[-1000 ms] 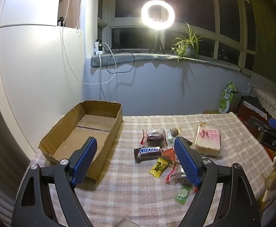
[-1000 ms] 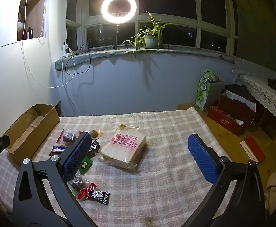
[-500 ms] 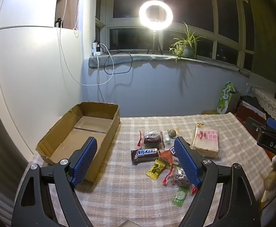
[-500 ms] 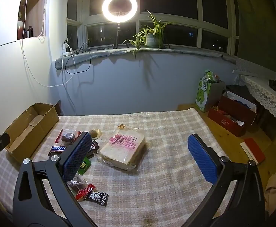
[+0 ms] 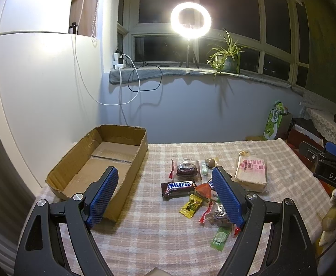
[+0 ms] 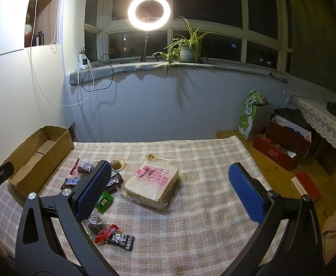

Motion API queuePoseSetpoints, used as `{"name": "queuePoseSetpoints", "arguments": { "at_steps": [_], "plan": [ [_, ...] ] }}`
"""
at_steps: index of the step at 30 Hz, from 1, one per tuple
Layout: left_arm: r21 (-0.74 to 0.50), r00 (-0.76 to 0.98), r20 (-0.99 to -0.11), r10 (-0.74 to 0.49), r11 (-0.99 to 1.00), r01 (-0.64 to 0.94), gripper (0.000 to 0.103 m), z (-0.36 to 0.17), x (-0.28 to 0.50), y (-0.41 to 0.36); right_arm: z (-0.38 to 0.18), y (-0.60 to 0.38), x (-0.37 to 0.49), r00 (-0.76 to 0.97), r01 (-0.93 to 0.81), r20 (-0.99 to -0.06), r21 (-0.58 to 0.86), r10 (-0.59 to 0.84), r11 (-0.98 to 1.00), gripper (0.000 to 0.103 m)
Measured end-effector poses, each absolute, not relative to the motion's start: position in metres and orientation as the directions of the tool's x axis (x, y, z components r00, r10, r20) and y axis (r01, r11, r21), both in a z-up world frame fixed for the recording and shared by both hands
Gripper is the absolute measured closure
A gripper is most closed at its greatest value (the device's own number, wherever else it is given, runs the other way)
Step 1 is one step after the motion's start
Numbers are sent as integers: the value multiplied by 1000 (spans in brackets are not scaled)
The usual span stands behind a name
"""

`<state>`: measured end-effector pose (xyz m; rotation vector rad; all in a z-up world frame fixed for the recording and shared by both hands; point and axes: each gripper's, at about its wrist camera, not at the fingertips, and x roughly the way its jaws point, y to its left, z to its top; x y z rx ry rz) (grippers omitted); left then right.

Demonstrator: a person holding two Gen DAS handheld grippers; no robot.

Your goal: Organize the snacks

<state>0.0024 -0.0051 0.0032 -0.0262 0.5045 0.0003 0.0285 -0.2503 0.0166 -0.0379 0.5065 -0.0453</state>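
Note:
An empty cardboard box point(image 5: 112, 158) lies at the table's left; it also shows in the right wrist view point(image 6: 36, 154). Several snacks lie mid-table: a Snickers bar point(image 5: 178, 186), a dark wrapped cake point(image 5: 186, 169), a yellow candy point(image 5: 191, 205), a green packet point(image 5: 219, 239) and a bagged bread loaf point(image 5: 252, 170), also in the right wrist view point(image 6: 154, 181). My left gripper point(image 5: 165, 195) is open and empty, above the table in front of the box and the Snickers. My right gripper point(image 6: 170, 191) is open and empty, above the table with the loaf between its fingers in view.
A checked cloth point(image 6: 191, 218) covers the table. A wall and a windowsill with a ring light point(image 5: 191, 20) and a plant point(image 6: 187, 46) stand behind. Right of the table are a green bag point(image 6: 250, 119) and red boxes point(image 6: 280, 147) on the floor.
Both grippers have shifted slightly, so the box and snacks sit a little further left in the left view. Nothing was grasped or moved on the table.

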Motion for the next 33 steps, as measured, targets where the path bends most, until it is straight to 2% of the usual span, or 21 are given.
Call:
{"name": "queuePoseSetpoints", "arguments": {
  "at_steps": [33],
  "plan": [
    [-23, 881, -472, -10, 1000, -1, 19, 8, -2, -4, 25, -249, 25, 876, 35, -479, -46, -53, 998, 0]
  ]
}}
